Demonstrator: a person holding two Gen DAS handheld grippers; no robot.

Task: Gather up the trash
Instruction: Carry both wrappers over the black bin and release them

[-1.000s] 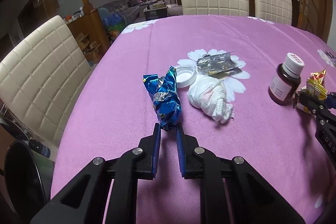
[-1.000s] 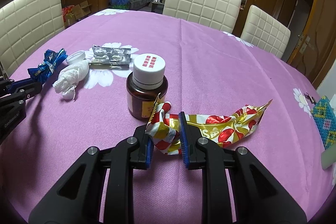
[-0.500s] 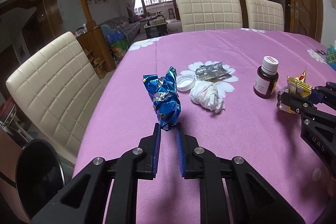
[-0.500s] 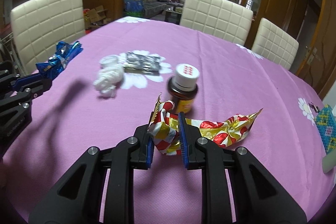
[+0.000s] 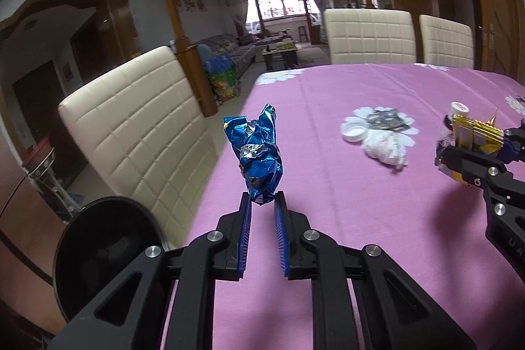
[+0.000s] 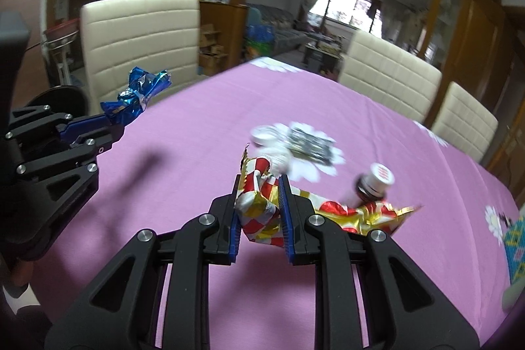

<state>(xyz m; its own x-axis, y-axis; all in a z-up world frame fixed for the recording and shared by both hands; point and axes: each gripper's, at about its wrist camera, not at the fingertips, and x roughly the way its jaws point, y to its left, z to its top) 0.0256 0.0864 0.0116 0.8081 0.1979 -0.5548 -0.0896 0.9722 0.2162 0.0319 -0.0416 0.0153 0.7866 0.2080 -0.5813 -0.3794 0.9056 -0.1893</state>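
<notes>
My left gripper (image 5: 262,202) is shut on a crumpled blue foil wrapper (image 5: 257,153), held up over the table's left edge; the same blue wrapper (image 6: 137,95) shows at the left of the right wrist view. My right gripper (image 6: 259,186) is shut on a red, white and gold foil wrapper (image 6: 262,205) lifted off the cloth, its long tail trailing to the right. That gold wrapper (image 5: 475,136) appears at the right of the left wrist view. A black round bin (image 5: 101,251) stands on the floor beside the table, lower left.
On the purple tablecloth (image 5: 344,202) lie a white bottle cap (image 5: 353,131), a crumpled white tissue (image 5: 385,148), a foil blister pack (image 5: 387,120) and a brown medicine bottle (image 6: 372,189). Cream chairs (image 5: 137,127) surround the table.
Both grippers have pulled back and risen with their wrappers and swung left. The items on the table now look farther off, and the black bin has come further into view.
</notes>
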